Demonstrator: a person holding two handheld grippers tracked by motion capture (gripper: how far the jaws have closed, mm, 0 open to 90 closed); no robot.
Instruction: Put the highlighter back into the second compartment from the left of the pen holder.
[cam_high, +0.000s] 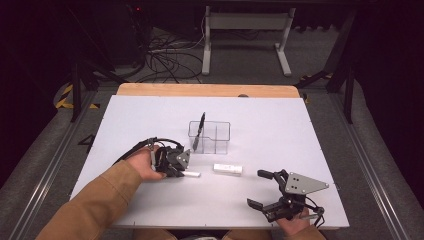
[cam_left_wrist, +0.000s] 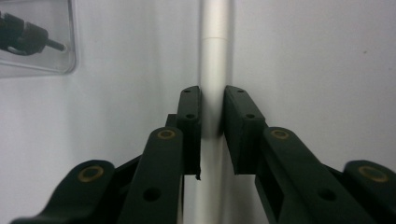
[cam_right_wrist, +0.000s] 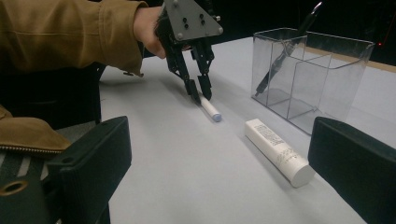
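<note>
Two jaws of the left gripper (cam_left_wrist: 212, 116) clamp the white pen (cam_left_wrist: 214, 56) lying flat on the table (cam_high: 150, 115) — a grip near one end may let it pivot or slip on lifting — while the right gripper (cam_high: 265, 189) waits with jaws apart.

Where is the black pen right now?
The black pen stands tilted in the left compartment of the clear box at the table's middle, beyond the left gripper in the high view.
</note>
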